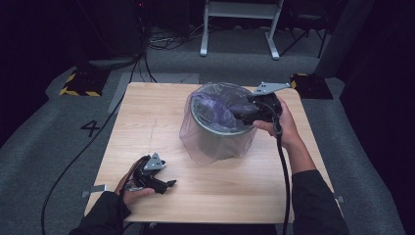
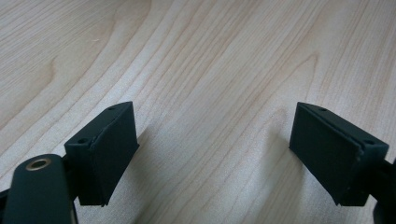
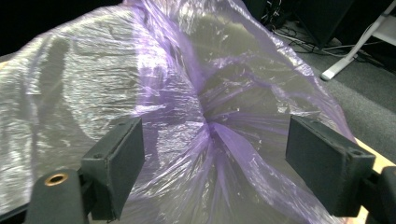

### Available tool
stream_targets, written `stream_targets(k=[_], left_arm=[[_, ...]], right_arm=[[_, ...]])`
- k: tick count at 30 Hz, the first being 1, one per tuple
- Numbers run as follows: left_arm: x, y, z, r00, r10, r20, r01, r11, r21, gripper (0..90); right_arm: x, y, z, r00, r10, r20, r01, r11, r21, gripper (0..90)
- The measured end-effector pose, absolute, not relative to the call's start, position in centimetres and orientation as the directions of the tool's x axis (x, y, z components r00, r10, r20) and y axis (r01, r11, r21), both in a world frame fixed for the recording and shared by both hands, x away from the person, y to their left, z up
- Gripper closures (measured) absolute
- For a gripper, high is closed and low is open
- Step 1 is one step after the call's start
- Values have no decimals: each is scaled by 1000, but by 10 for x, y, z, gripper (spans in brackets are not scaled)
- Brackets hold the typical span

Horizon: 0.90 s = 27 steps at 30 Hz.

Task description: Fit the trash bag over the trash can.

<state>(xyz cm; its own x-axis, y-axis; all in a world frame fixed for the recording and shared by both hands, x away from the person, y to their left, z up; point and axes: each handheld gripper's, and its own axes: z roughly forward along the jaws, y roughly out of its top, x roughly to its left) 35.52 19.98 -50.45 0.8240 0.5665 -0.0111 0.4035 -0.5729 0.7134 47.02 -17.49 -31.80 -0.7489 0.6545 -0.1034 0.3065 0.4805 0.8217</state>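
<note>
Right gripper (image 1: 244, 111) hovering open-jawed over the translucent purple plastic bag (image 1: 215, 129) lining the dark round bin (image 1: 220, 139), centre-right of the high view; probably seating the liner. Next: pressing the film deeper. Left gripper (image 1: 164, 185) resting open, lower left.

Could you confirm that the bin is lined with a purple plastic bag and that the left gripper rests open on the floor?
Not quite: the left gripper rests open on the wooden table, not the floor, as the high view shows. The bin is indeed lined with a purple plastic bag.
</note>
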Motion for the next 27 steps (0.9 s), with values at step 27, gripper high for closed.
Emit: stream_targets(k=[27], left_arm=[[355,200,-504,823,567,-11,404,-573,713,146]], right_arm=[[420,-202,-305,-734,653,-184,245,507,826,172]])
